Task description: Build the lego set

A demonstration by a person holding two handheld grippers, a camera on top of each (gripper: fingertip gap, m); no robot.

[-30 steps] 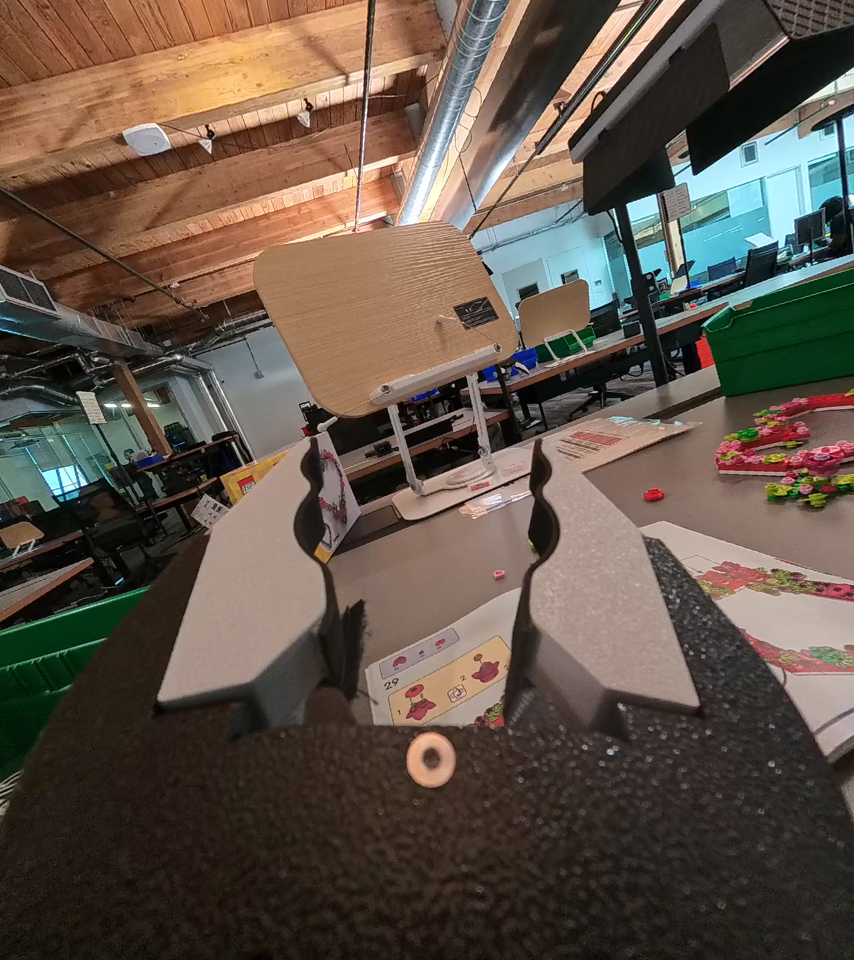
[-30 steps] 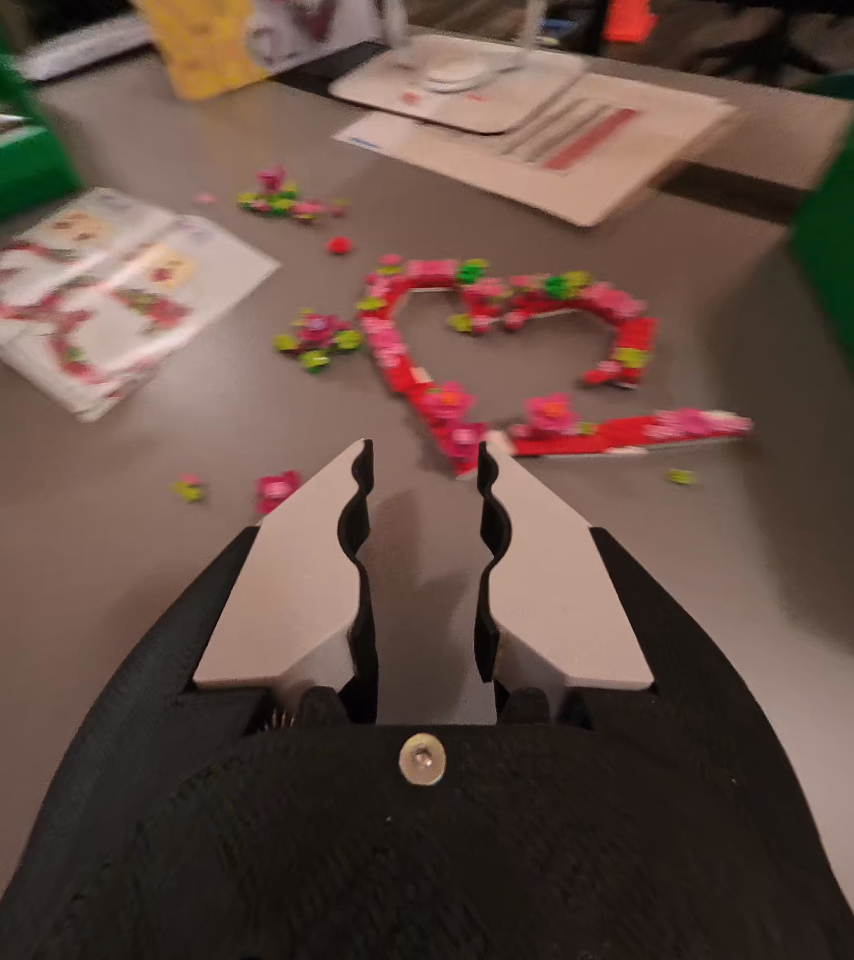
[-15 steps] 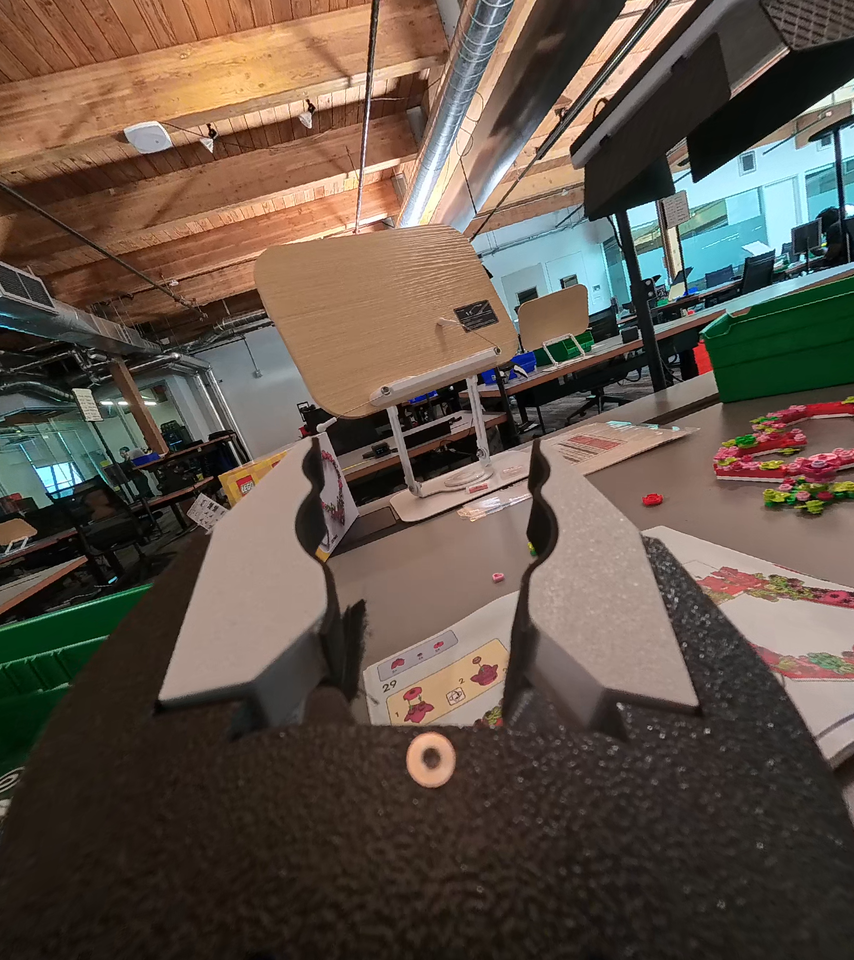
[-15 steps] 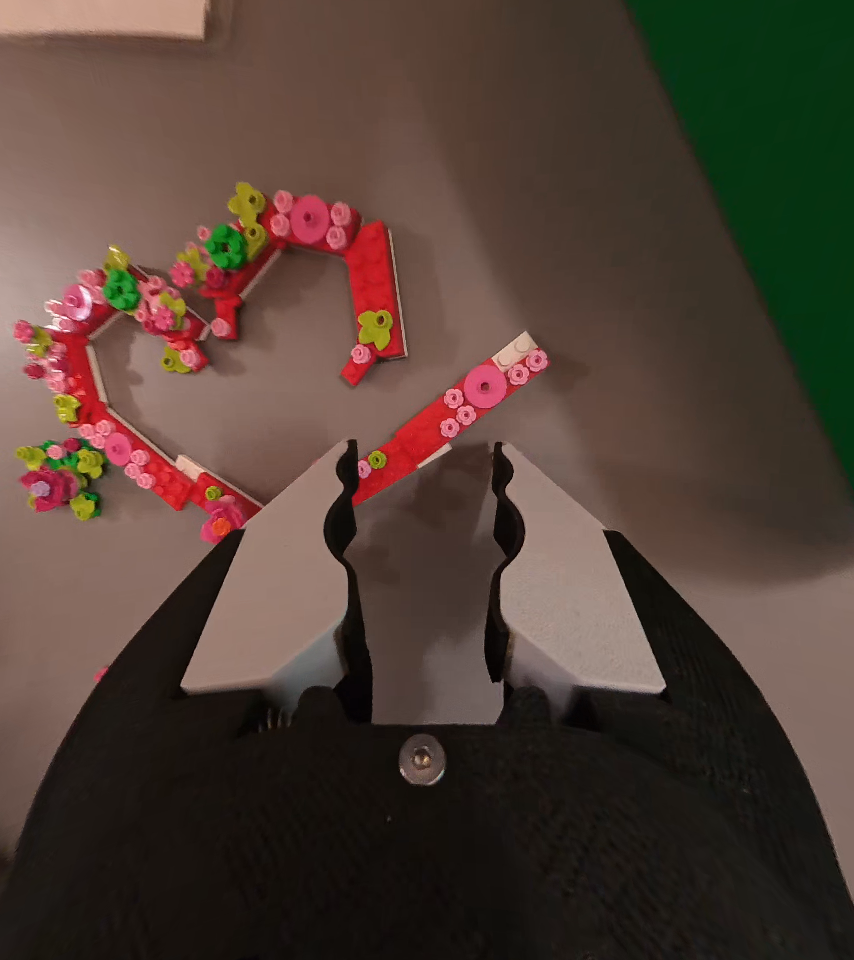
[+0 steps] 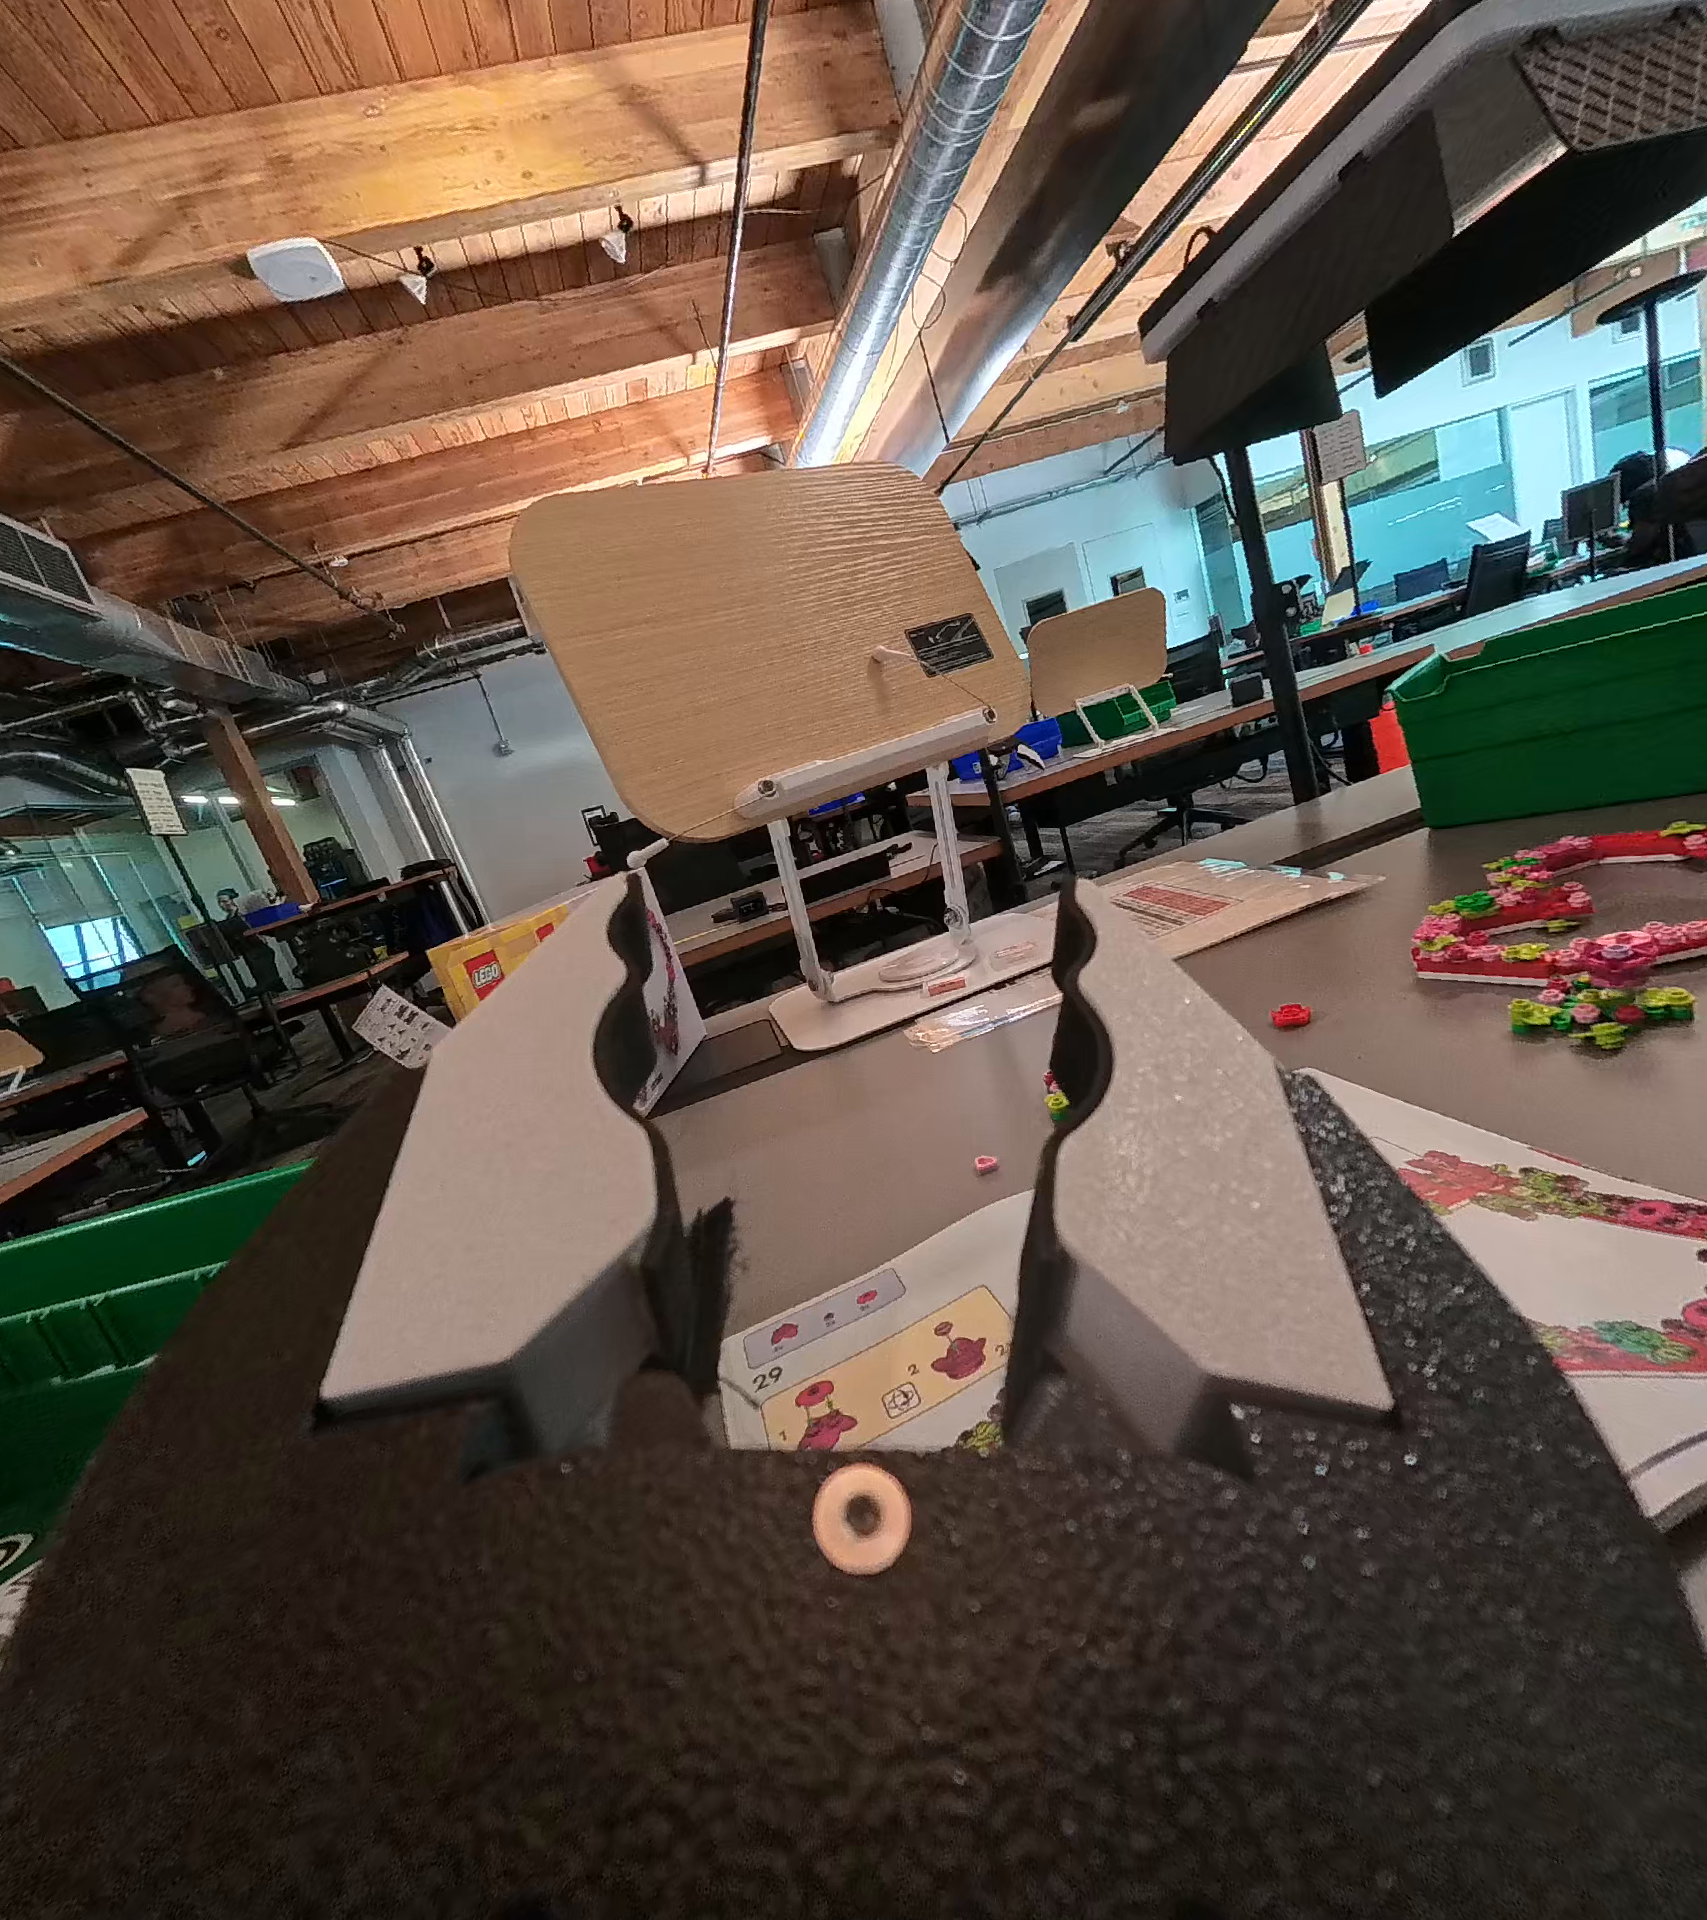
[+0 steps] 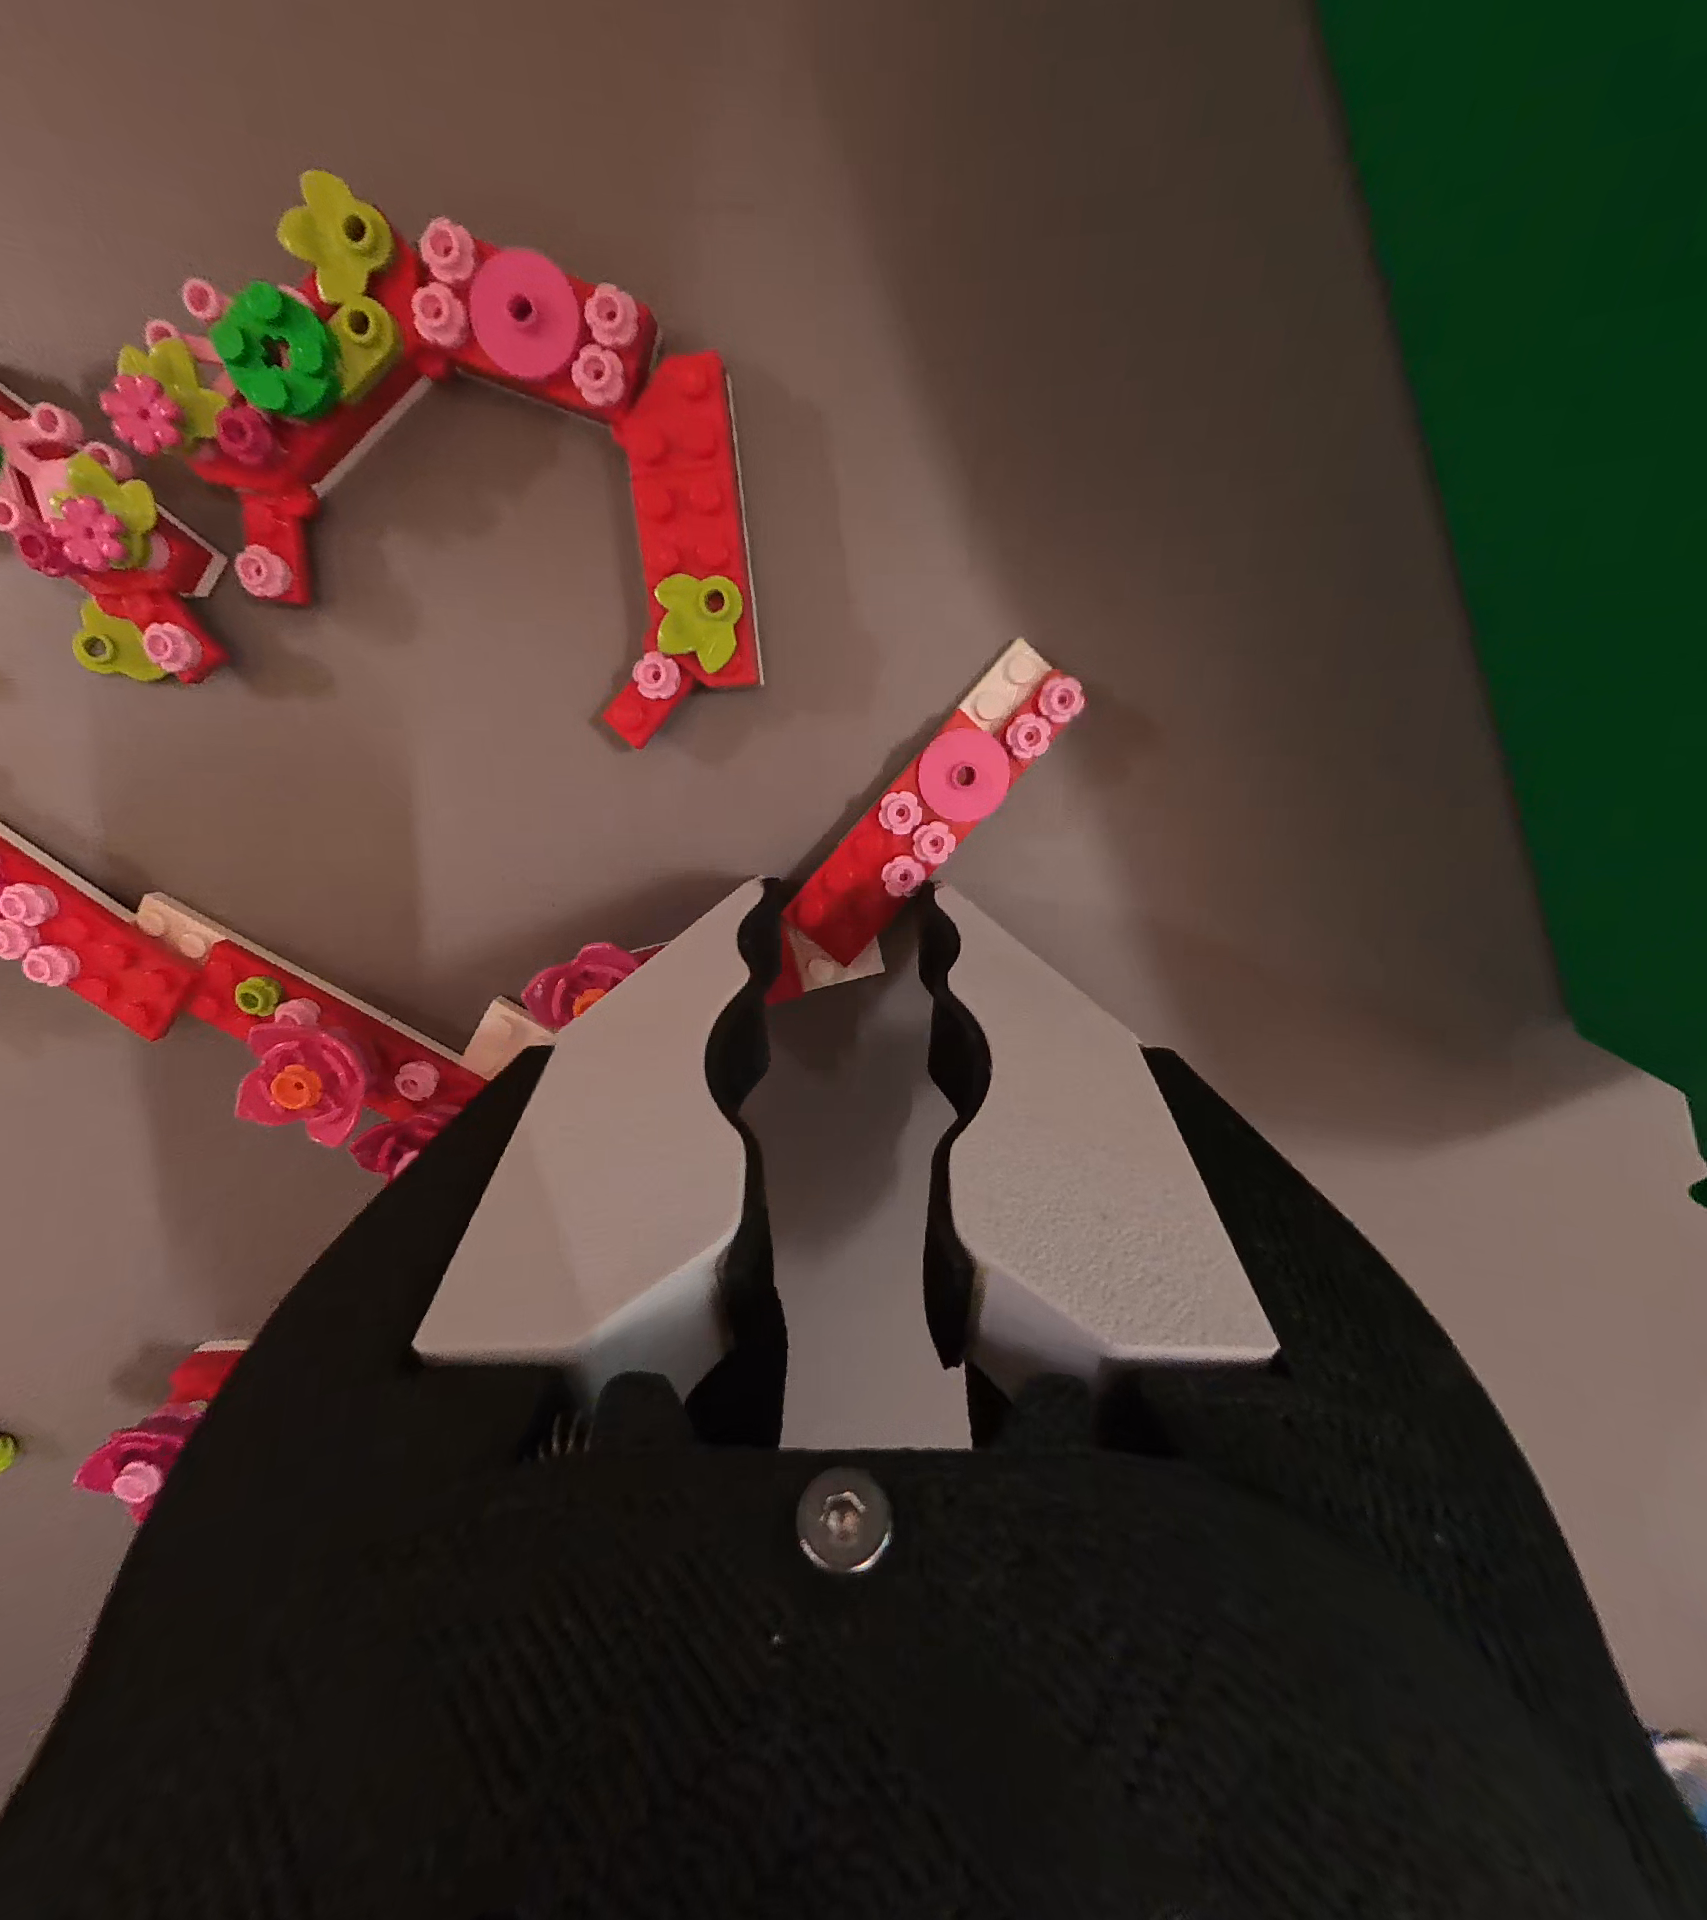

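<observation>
My right fingers (image 6: 844, 899), parted, straddle the near end of a loose red lego strip (image 6: 916, 826) on the counter (image 6: 1088, 364), while my left fingers (image 5: 849, 914) hover wide apart, empty.

Glossy plastic bricks (image 6: 932, 821); matt grey table (image 6: 1036, 416); wood-grain stand (image 5: 745, 634).

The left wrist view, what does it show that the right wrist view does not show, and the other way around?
Only the left wrist view shows the open instruction booklet, the wooden book stand and the open left gripper, which is empty. Only the right wrist view shows the open right gripper with its tips around the near end of the loose red strip. Both show the grey table, a green bin and the red flowered frame pieces.
</observation>
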